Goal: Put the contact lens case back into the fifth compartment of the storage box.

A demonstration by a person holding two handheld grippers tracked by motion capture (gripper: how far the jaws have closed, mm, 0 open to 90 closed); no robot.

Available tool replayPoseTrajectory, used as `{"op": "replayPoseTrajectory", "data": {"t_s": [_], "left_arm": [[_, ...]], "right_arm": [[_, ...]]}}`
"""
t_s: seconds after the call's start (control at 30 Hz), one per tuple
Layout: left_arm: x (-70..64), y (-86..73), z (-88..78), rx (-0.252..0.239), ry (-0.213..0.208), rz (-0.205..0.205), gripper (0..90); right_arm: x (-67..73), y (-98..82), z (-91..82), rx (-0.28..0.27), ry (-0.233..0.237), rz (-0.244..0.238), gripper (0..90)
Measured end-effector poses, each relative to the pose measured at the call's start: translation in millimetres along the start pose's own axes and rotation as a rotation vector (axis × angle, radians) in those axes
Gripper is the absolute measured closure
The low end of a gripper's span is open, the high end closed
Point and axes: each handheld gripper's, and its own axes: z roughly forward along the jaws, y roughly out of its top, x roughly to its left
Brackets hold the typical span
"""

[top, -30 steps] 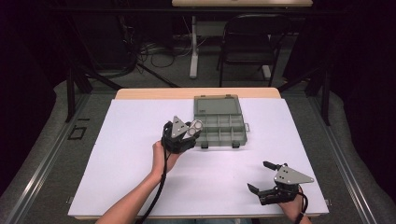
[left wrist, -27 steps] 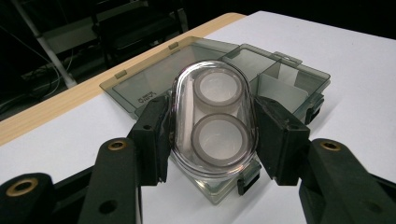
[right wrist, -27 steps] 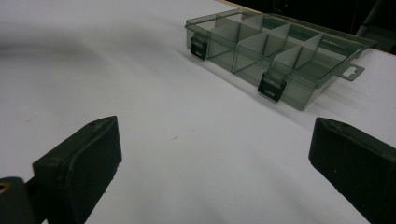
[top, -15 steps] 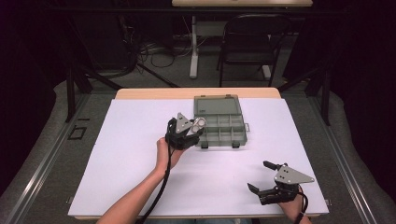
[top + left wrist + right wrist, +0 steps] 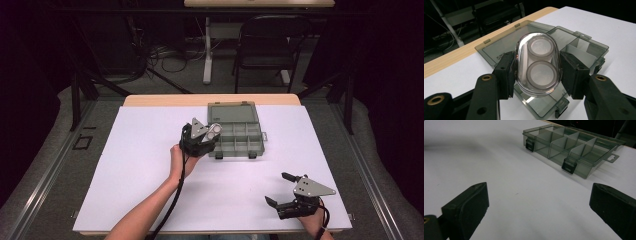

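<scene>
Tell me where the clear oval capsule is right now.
The clear oval capsule sits clamped in the left gripper, above the left end of the open organizer box, near the table's middle.

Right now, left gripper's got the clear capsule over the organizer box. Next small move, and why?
Probably lower the left gripper toward an open compartment, then release. Its jaws clamp the clear capsule, holding two white rolls, above the near-left end of the organizer box, lid open. The right gripper rests open on the table, apart.

Left tool (image 5: 207,136) with clear capsule (image 5: 538,63), nudged toward organizer box (image 5: 240,136)
</scene>
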Motion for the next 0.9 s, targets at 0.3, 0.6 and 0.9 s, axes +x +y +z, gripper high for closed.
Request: {"op": "replayPoseTrajectory", "data": {"t_s": [0.3, 0.6, 0.9], "left_arm": [[2.9, -2.1, 8.1, 0.020, 0.013, -0.020, 49.2], [3.1, -3.2, 15.4, 0.052, 0.029, -0.026, 49.2], [2.7, -5.5, 20.2, 0.086, 0.052, -0.039, 49.2]], "right_arm": [[-0.3, -0.1, 0.1, 0.002, 0.000, -0.001, 2.1], [-0.1, -0.1, 0.4, 0.006, 0.001, 0.000, 2.1], [-0.1, -0.3, 0.3, 0.009, 0.001, 0.002, 2.2]]}}
